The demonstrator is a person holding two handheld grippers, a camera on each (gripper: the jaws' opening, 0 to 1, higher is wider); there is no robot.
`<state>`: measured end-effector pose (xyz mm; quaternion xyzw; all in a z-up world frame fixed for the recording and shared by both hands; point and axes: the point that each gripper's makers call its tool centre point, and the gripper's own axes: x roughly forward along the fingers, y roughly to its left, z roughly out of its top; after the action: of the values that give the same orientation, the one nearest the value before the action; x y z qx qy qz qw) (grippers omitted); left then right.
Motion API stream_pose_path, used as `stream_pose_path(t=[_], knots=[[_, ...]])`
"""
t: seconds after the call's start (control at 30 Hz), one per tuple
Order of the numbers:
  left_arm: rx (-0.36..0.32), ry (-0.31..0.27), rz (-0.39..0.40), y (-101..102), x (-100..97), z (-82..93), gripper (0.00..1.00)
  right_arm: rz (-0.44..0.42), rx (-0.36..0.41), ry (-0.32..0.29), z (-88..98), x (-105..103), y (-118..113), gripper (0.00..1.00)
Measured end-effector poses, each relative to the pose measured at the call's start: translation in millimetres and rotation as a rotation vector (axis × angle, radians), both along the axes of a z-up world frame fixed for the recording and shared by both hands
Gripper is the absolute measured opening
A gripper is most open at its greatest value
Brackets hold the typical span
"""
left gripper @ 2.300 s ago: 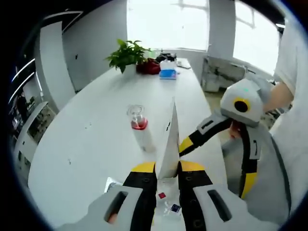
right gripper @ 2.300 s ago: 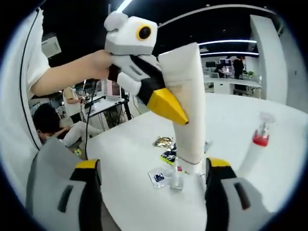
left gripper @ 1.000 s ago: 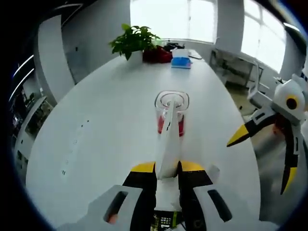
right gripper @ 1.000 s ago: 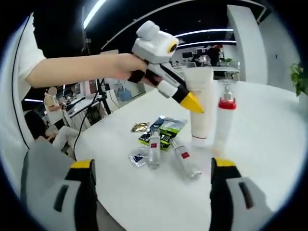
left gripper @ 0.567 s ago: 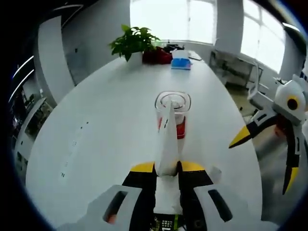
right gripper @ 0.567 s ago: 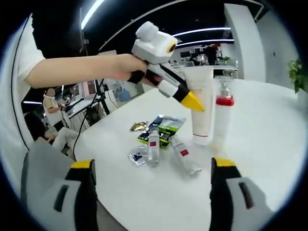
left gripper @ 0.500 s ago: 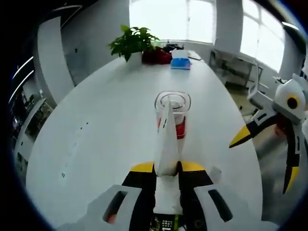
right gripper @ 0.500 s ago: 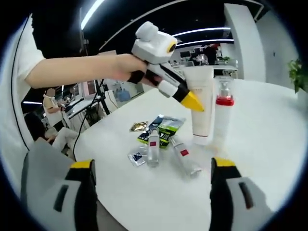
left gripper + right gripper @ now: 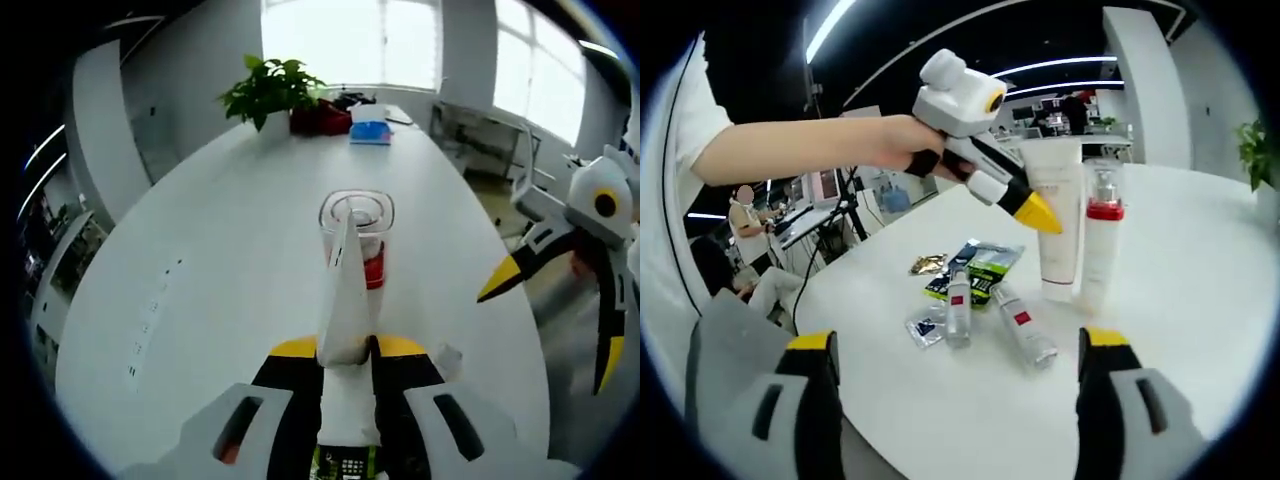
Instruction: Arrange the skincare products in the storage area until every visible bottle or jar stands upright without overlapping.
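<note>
A white tube (image 9: 345,290) stands cap-down on the white table (image 9: 200,260), and my left gripper (image 9: 346,350) is shut on it. Just behind the tube stands a pump bottle (image 9: 358,235) with a clear cap and a red collar. In the right gripper view the left gripper (image 9: 1038,215) pinches the tube (image 9: 1060,230) near its top, with the pump bottle (image 9: 1098,240) upright beside it. Two small clear bottles (image 9: 958,305) (image 9: 1022,328) lie flat on the table. My right gripper (image 9: 960,345) is open and holds nothing, and it hangs off the table's right edge as the right gripper (image 9: 555,320) in the left gripper view.
A green-black packet (image 9: 982,265), a gold sachet (image 9: 928,264) and a small clear sachet (image 9: 925,326) lie by the lying bottles. A potted plant (image 9: 268,92), a red object (image 9: 318,118) and a blue box (image 9: 370,130) sit at the table's far end. People sit beyond the table edge (image 9: 740,270).
Since 2.3 s ago the left gripper has carried the tube from the sachets to beside the pump bottle. The right gripper has drawn back. Over the last half second almost nothing has moved.
</note>
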<state>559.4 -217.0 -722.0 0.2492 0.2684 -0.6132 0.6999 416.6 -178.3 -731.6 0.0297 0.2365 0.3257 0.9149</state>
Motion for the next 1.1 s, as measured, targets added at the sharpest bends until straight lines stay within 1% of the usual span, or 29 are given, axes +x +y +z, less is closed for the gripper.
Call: stream_pose_path(t=[0.2, 0.33, 0.53, 0.63, 0.73, 0.83, 0.97, 1.1], knots=[[-0.005, 0.004, 0.003, 1, -0.7, 0.5, 0.16, -0.003, 0.002, 0.002, 0.7, 0, 0, 1.00], [-0.004, 0.004, 0.004, 2, -2.0, 0.9, 0.22, -0.004, 0.000, 0.000, 1.8, 0, 0, 1.00], [-0.005, 0.008, 0.025, 8, -2.9, 3.0, 0.25, -0.006, 0.000, -0.006, 4.9, -1, -1, 1.00], [-0.004, 0.008, 0.040, 13, -3.6, 4.0, 0.28, -0.007, -0.001, -0.010, 6.9, -2, -1, 1.00], [-0.002, 0.010, 0.069, 20, -3.8, 4.6, 0.33, -0.008, -0.002, -0.014, 9.2, -4, -1, 1.00], [0.000, 0.022, 0.094, 27, -6.1, 4.1, 0.39, -0.007, -0.004, -0.019, 11.0, -5, -1, 1.00], [-0.014, 0.043, 0.126, 36, -11.8, 4.4, 0.45, -0.006, -0.008, -0.026, 13.4, -6, 0, 1.00], [-0.011, 0.055, 0.157, 49, -18.2, 0.7, 0.49, -0.008, -0.010, -0.029, 15.2, -7, -1, 1.00]])
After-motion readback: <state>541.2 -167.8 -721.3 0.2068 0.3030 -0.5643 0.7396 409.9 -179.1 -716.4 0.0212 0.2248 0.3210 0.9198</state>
